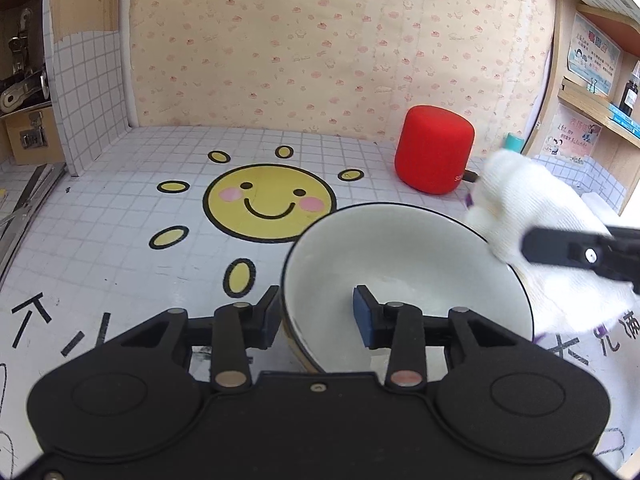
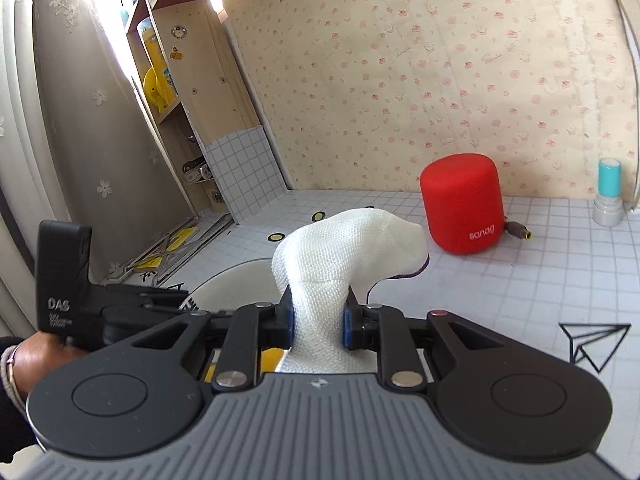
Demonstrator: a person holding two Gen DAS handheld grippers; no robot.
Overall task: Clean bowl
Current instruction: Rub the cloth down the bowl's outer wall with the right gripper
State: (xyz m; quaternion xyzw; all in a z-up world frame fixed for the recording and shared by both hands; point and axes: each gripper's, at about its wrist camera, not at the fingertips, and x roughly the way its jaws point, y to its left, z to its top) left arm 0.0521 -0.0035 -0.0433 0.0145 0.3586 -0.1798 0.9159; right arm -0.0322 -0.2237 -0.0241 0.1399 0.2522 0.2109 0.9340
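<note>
A white bowl [image 1: 400, 264] with a dark rim sits tilted on the tiled tabletop, its inside facing me in the left wrist view. My left gripper [image 1: 316, 312] straddles the bowl's near-left rim, one finger outside the wall and the other inside. The jaws stand apart and the inner pad is clear of the wall. A white cloth [image 2: 344, 240] is bunched in my right gripper [image 2: 318, 320], which is shut on it. The cloth [image 1: 532, 208] hangs over the bowl's right rim. In the right wrist view, only a sliver of the bowl [image 2: 236, 284] shows behind the cloth.
A red cylindrical speaker [image 1: 434, 148] with a cable plug [image 2: 520, 234] stands behind the bowl by the wall. A teal-capped bottle [image 2: 608, 196] is at the far right. Wooden shelves [image 1: 600, 100] flank the table. A smiling sun sticker [image 1: 268, 200] lies left of the bowl. A person's hand [image 2: 36, 356] holds the left gripper.
</note>
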